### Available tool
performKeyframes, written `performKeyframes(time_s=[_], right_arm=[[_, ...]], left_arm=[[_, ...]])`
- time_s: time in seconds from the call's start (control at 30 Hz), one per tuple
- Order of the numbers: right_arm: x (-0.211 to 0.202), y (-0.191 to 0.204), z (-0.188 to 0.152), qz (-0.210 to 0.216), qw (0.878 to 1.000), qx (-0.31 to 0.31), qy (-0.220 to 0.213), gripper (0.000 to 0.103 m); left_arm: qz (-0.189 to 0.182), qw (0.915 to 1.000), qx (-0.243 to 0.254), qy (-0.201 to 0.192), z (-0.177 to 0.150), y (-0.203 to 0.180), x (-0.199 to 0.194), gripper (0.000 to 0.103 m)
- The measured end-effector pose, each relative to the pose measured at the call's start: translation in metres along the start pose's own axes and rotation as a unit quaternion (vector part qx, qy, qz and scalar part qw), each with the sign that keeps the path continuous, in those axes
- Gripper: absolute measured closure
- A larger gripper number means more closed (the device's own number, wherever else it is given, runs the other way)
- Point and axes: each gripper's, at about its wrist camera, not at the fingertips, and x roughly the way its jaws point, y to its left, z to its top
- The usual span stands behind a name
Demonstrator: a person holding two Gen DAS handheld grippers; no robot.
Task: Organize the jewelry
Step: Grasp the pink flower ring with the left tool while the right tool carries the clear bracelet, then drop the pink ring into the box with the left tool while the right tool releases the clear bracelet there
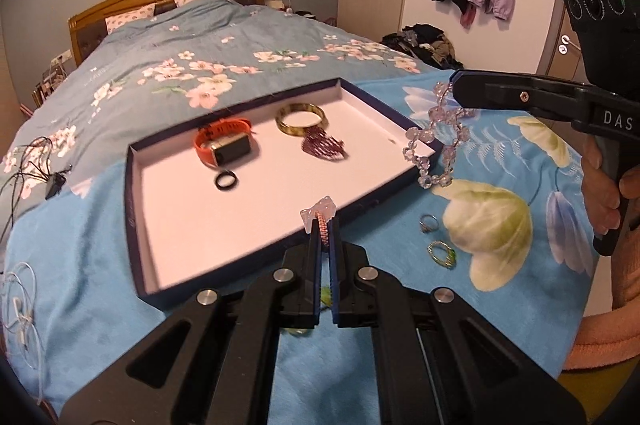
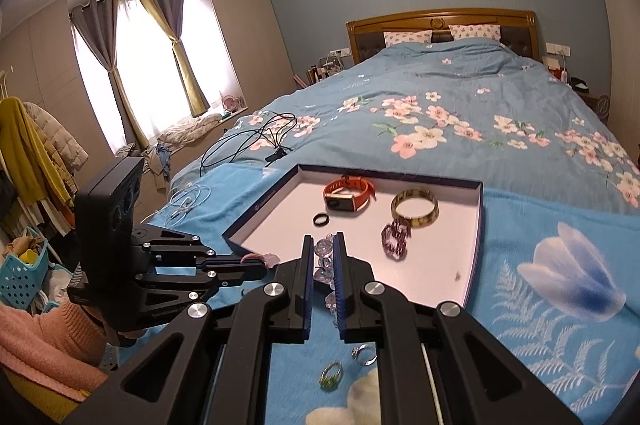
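Closest to the left wrist camera, the left gripper (image 1: 323,225) has its jaws clamped on a pink braided bracelet (image 1: 325,233) at the tray (image 1: 136,209) edge. Right gripper (image 2: 322,257) pinches the clear bead bracelet (image 1: 436,145), which dangles beside the tray; both look poised for dropping inside. Two rings (image 1: 434,239) wait on the bed

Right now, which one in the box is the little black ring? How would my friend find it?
Look at the shallow white-lined box lying on the blue flowered bedspread. Inside it, beside the orange-strapped watch on the side nearest the tools, lies the black ring. It is the smallest piece there, plain and dark, unlike the big golden bangle and the purple beaded bracelet.
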Motion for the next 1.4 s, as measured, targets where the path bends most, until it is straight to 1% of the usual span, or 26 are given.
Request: performKeyframes(time_s=[0.23,0.33,0.6,1.07,1.4], right_arm=[[0.017,-0.011,0.016,-0.005,1.000,0.003,-0.003,0.095],[0.027,-0.015,0.020,-0.009,1.000,0.006,0.002,0.095],[0.056,-0.027,0.027,-0.010,1.000,0.019,0.017,0.095],[0.099,-0.040,0.030,-0.010,0.998,0.037,0.046,0.095],[0.110,-0.066,0.025,-0.039,0.996,0.063,0.059,0.095]], left_arm=[[0.017,0.9999,0.003,0.003,0.012,0.015,0.007,0.099],[0.024,0.9997,0.006,0.007,0.015,0.020,0.013,0.099],[0.030,0.9993,0.002,0.023,0.019,0.031,0.031,0.099],[0.038,0.9983,-0.001,0.044,0.028,0.044,0.058,0.099],[0.040,0.9971,0.001,0.064,0.032,0.052,0.078,0.099]])
